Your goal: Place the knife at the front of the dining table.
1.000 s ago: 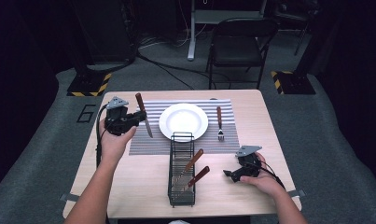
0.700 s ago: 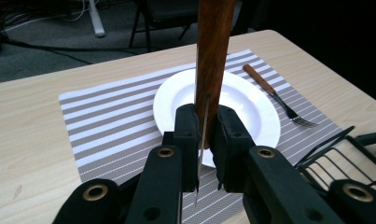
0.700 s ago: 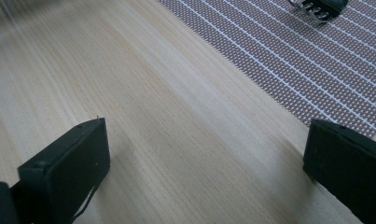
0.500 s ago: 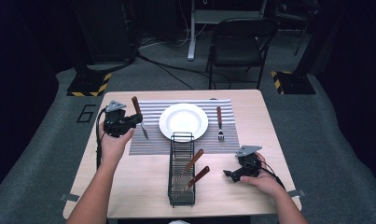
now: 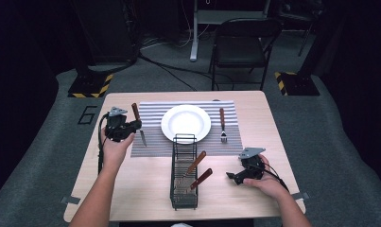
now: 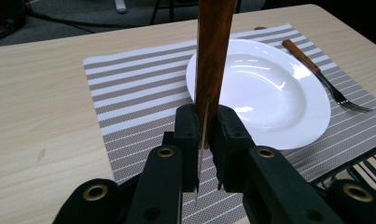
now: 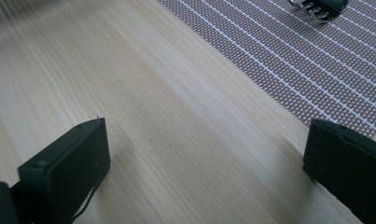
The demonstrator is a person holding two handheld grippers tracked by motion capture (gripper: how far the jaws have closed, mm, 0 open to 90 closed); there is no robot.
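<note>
Wide shot first: a pale wooden tabletop (image 5: 145,189) carrying a grey striped placemat (image 5: 152,142), and on the floor beside it a big painted "6" (image 5: 87,115) — the only writing readable here. On the placemat sits a white plate (image 5: 186,123), with a wooden-handled fork (image 5: 222,124) laid to its right. In front of it a black wire cutlery basket (image 5: 183,175) holds two more wooden-handled pieces.

Now the action — the left gripper (image 5: 131,126) is clamped on a table knife (image 5: 137,120), pinching it right where the wooden handle meets the blade, above the placemat's left part, just beside the plate. In the left gripper view the knife (image 6: 212,60) stands between the closed jaws, handle away, thin blade edge toward the camera.

It looks light and rigid, the steel probably slippery; the handle near the blade is the sensible hold, and a tilt could let it pivot.

The right gripper (image 5: 236,176) rests on the bare tabletop, jaws apart, holding nothing.
</note>
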